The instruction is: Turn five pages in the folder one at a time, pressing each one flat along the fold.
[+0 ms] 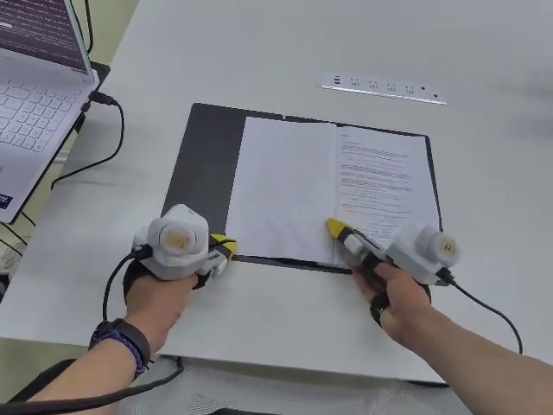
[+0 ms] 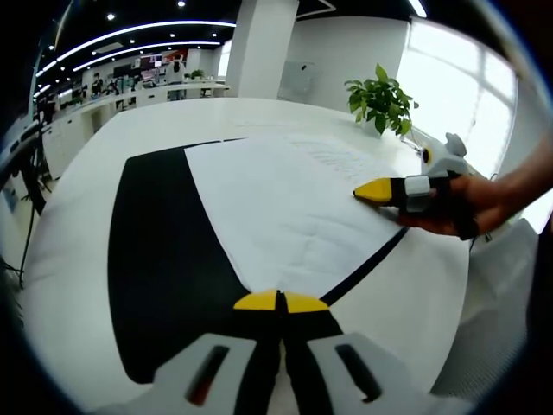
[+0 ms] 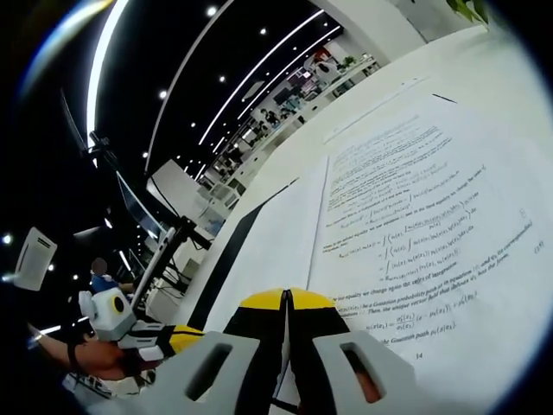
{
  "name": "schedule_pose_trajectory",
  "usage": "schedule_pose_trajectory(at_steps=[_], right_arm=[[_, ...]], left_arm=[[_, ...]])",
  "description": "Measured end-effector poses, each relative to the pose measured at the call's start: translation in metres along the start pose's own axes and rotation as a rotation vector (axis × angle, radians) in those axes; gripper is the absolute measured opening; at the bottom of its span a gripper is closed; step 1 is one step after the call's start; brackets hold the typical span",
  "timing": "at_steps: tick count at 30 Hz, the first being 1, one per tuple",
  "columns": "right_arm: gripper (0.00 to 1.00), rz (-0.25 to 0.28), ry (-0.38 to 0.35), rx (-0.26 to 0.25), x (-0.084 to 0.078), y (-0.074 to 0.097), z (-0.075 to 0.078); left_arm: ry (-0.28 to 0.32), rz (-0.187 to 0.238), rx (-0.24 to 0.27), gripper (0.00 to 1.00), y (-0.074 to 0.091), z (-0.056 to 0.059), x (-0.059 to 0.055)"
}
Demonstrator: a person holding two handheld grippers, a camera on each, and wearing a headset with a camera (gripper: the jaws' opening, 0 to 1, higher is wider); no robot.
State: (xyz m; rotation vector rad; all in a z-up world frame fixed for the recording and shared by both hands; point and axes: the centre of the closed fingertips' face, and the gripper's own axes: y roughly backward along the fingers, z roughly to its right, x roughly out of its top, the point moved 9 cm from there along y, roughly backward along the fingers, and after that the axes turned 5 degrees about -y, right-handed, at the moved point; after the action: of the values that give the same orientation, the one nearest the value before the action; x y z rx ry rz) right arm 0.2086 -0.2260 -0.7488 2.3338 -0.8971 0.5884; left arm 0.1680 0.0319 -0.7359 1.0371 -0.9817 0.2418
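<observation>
A black folder (image 1: pixel 200 160) lies open on the white table, with a blank turned page (image 1: pixel 281 186) on the left and a printed page (image 1: pixel 383 181) on the right. My left gripper (image 1: pixel 223 246) is shut, its yellow tips at the folder's near left edge (image 2: pixel 173 285). My right gripper (image 1: pixel 335 228) is shut, its yellow tips resting on the paper at the bottom of the fold between the two pages (image 3: pixel 315 251). In the left gripper view the right gripper (image 2: pixel 371 191) lies on the page. In the right gripper view the left gripper (image 3: pixel 177 339) sits at lower left.
An open laptop (image 1: pixel 34 95) stands at the far left with a cable (image 1: pixel 108 130) running toward the folder. A white power strip (image 1: pixel 384 89) lies beyond the folder. A potted plant (image 2: pixel 380 102) stands at the table's far side.
</observation>
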Motion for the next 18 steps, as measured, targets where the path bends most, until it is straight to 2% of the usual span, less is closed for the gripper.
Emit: schedule_pose_trajectory(at_steps=[14, 18], right_arm=[[0.0, -0.007, -0.018, 0.004, -0.018, 0.017, -0.003], [0.0, -0.015, -0.018, 0.006, -0.022, 0.021, -0.004]], left_arm=[[0.002, 0.002, -0.003, 0.0, 0.001, 0.001, 0.001], [0.017, 0.015, -0.004, 0.0, 0.001, 0.0, 0.0]])
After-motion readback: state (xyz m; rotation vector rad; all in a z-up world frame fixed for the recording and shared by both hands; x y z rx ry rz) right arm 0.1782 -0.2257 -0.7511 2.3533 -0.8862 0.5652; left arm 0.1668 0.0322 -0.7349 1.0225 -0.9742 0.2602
